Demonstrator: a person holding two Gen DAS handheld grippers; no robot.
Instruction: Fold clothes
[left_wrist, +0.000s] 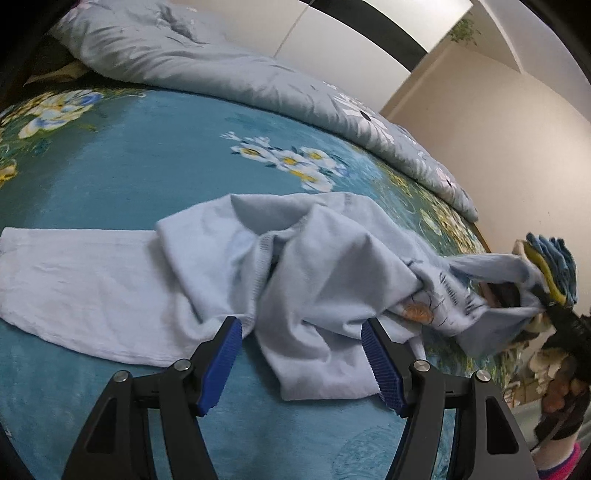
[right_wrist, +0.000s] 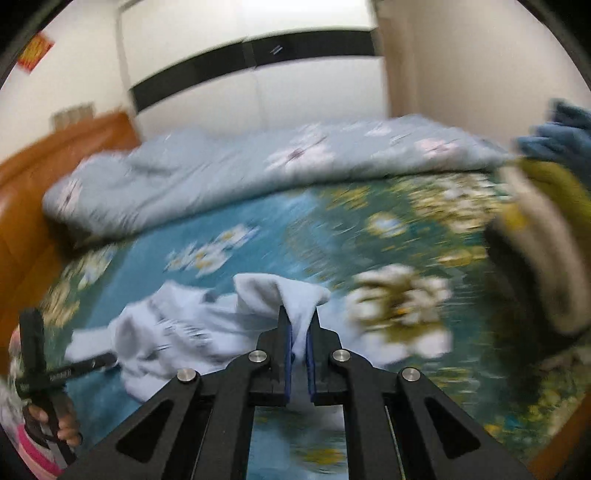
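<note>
While the left hand-held gripper (left_wrist: 301, 363) gapes over the shirt (left_wrist: 207, 273), the right hand-held gripper (right_wrist: 299, 332) pinches it.

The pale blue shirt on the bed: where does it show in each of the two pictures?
Left wrist view: the pale blue shirt spreads across the middle, its right end lifted toward the frame's right edge.
Right wrist view: the shirt lies lower left of centre, one corner pinched in the right hand-held gripper.
Shared landmark: the grey floral quilt.
</note>
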